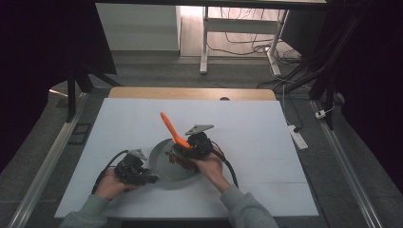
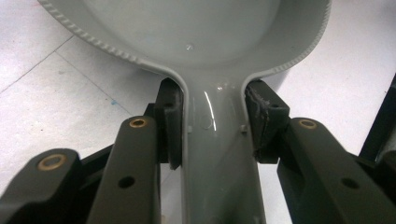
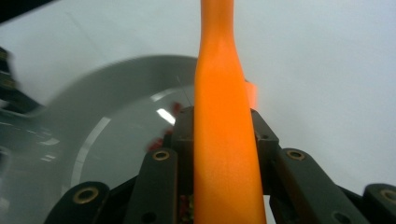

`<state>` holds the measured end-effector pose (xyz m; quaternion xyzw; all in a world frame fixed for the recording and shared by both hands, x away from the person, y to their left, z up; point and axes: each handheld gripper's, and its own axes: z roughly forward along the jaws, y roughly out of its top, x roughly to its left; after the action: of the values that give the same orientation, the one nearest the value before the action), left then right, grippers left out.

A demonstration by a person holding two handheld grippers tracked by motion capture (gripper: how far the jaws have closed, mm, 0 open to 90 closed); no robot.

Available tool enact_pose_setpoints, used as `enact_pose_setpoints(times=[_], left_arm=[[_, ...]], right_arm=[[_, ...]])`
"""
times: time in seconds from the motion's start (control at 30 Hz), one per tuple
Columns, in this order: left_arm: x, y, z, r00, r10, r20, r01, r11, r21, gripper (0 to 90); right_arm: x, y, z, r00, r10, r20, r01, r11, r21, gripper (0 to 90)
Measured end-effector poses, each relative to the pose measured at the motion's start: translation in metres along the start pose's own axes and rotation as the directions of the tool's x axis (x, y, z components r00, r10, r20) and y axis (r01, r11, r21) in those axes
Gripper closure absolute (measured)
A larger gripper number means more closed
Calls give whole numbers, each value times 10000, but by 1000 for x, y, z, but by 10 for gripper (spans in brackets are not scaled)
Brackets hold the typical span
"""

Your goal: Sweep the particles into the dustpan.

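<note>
Gripping a grey pan point(image 2: 201, 42) handle and an orange utensil point(image 3: 224, 154); no writing legible.

Grey round plastic pan point(image 1: 164, 164) with shallow glossy bowl, finely ridged rim and flat grey handle; sits on the white table point(image 1: 247, 128) near the front edge, handle pointing toward the person's left. Handle clamped on both sides between the left gripper point(image 2: 212, 123) fingers, close to the bowl. Orange plastic utensil point(image 1: 172, 129), long and smooth, widening toward its lower part; held tilted over the pan's right side, free end pointing up and away. Right gripper point(image 3: 223, 135) fingers pinch its wider section. Small red bits point(image 3: 164, 135) in the pan below; identity unclear.
</note>
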<state>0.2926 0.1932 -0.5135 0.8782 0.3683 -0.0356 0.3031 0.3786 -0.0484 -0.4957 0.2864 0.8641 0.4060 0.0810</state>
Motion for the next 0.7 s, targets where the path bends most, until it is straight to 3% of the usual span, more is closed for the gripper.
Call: enact_pose_setpoints(times=[0.1, 0.23, 0.43, 0.7], left_arm=[[0, 0, 0, 10000, -9, 10, 9, 10000, -22, 616], [1, -1, 0, 10000, -7, 21, 7, 10000, -5, 617], [1, -1, -1, 10000, 15, 29, -15, 10000, -9, 616], [2, -3, 0, 9999, -12, 103, 14, 9999, -159, 617]], right_arm=[[11, 7, 5, 9981, -271, -561, 263, 9995, -145, 705], [16, 18, -4, 9969, -624, -481, 598, 9968, -534, 705], [4, 21, -26, 9980, -627, 37, 628, 9947, -813, 705], [-19, 5, -47, 9985, -234, 501, 279, 9956, -897, 705]])
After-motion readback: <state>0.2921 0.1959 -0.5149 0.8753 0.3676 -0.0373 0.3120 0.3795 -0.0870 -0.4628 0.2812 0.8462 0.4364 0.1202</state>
